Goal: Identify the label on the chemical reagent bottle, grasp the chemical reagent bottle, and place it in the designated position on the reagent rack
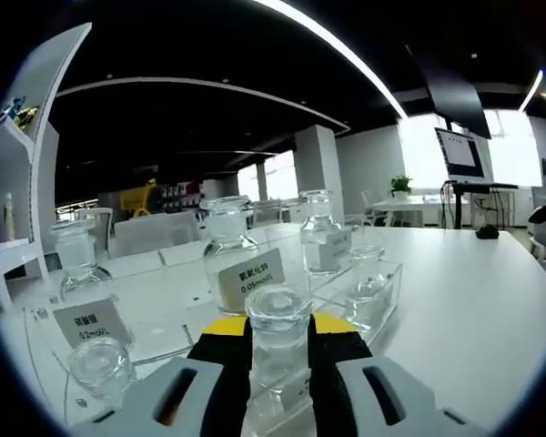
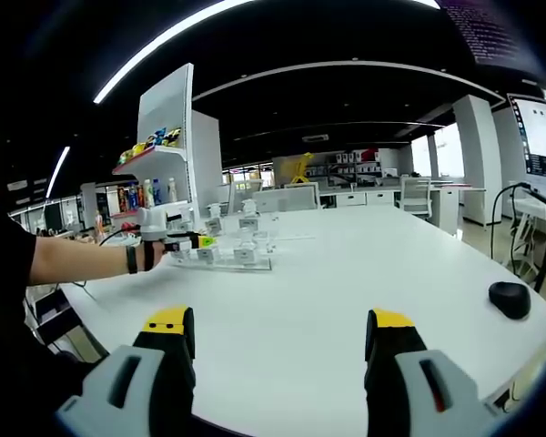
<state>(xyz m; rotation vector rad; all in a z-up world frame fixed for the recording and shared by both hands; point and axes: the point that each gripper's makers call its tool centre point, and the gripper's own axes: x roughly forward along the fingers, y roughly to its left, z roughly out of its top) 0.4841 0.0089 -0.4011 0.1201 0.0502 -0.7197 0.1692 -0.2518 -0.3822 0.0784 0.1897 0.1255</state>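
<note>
In the left gripper view my left gripper (image 1: 278,339) is shut on a clear glass reagent bottle (image 1: 278,314), upright between the black, yellow-tipped jaws. It is at the front of a transparent reagent rack (image 1: 393,289). Other clear bottles stand on the rack: one at the back left (image 1: 75,258), one in the middle (image 1: 229,238), one at the right (image 1: 320,228). White labels (image 1: 250,278) read concentrations in mol/L. In the right gripper view my right gripper (image 2: 278,341) is open over the white table, far from the rack (image 2: 229,257), where the left gripper (image 2: 180,243) is held by a hand.
A white round table (image 2: 346,282) carries the rack and a black mouse (image 2: 510,299) at its right edge. A white shelf unit (image 2: 168,137) with coloured items stands behind the rack. A monitor on a stand (image 1: 462,155) sits at the far right.
</note>
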